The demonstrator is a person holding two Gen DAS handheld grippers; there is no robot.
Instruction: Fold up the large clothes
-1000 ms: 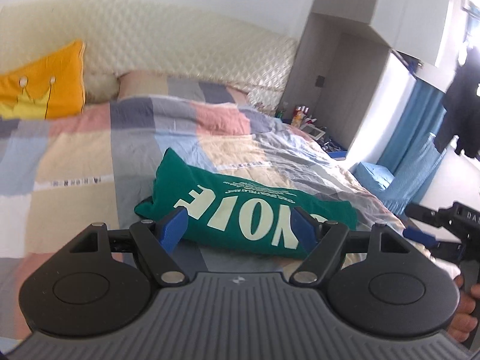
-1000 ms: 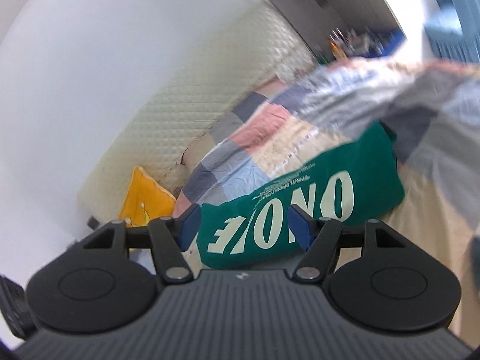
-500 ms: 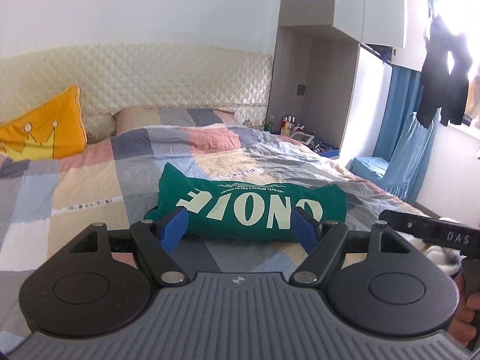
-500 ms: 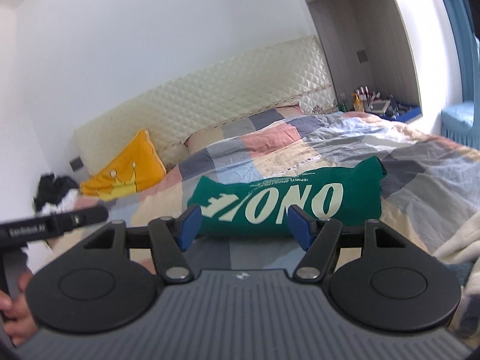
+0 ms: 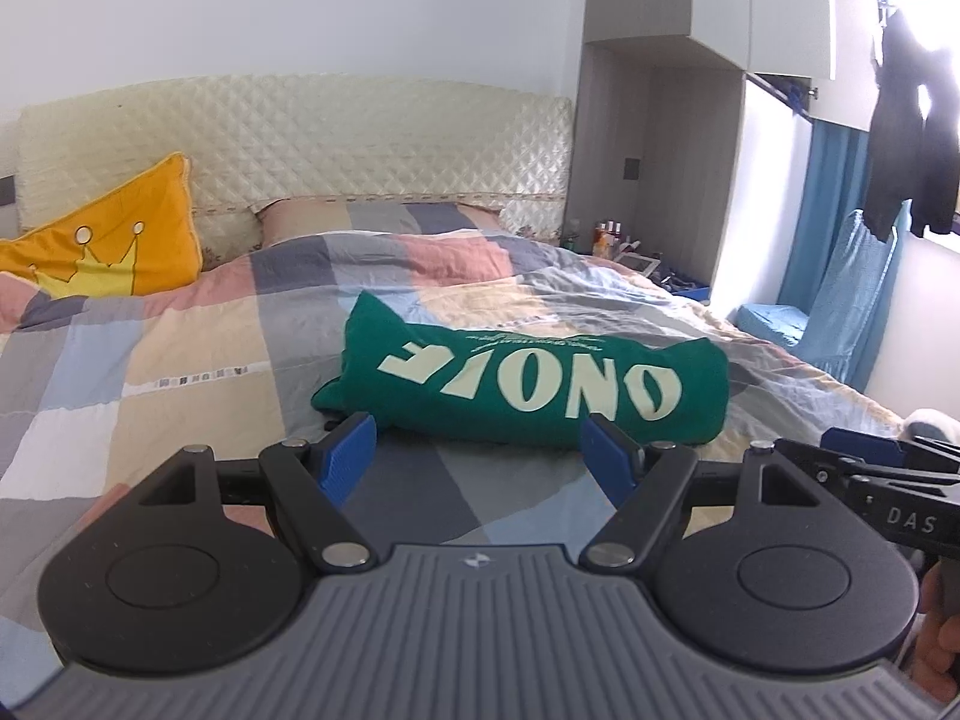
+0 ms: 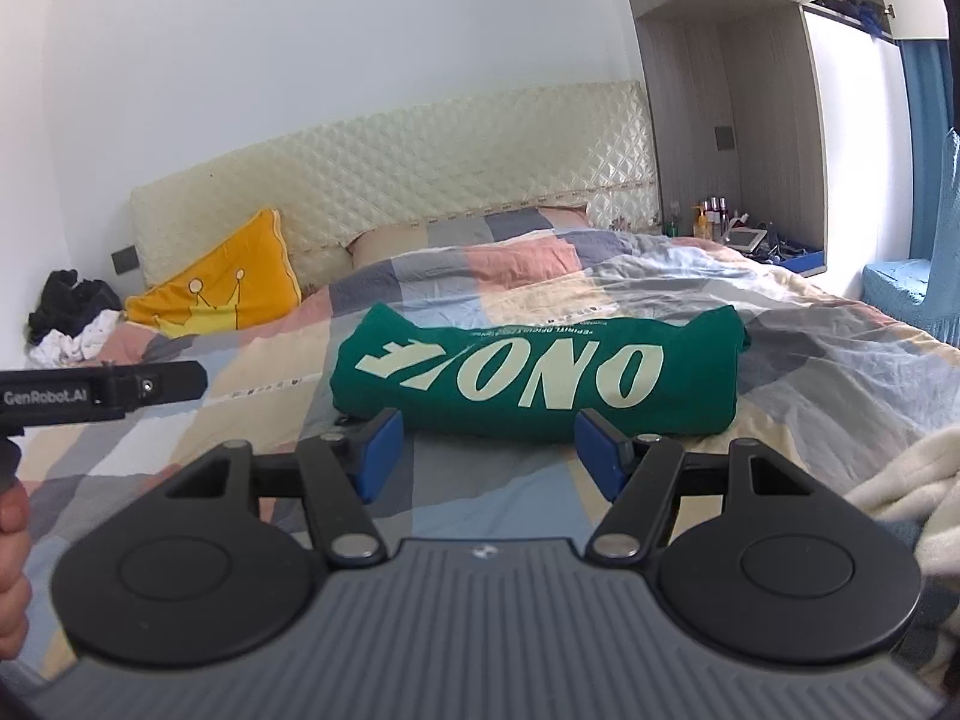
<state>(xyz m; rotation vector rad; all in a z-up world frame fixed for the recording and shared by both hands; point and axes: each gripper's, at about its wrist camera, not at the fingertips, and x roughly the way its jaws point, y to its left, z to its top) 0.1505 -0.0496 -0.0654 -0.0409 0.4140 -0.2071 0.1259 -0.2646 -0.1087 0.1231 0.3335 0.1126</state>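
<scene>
The green garment (image 5: pixel 528 387) is seen already folded into a compact bundle in the middle of the patchwork duvet (image 5: pixel 198 360), while the left gripper (image 5: pixel 480 462) and right gripper (image 6: pixel 486 456), short of it, are held open and empty.

A folded green shirt (image 5: pixel 528 384) and yellow pillow (image 5: pixel 114 240) lie on the patchwork-covered bed (image 5: pixel 180 372).

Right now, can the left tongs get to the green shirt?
Probably yes. The left tongs stand open and empty, with only bare quilt between them and the green shirt; nothing blocks the way.
</scene>
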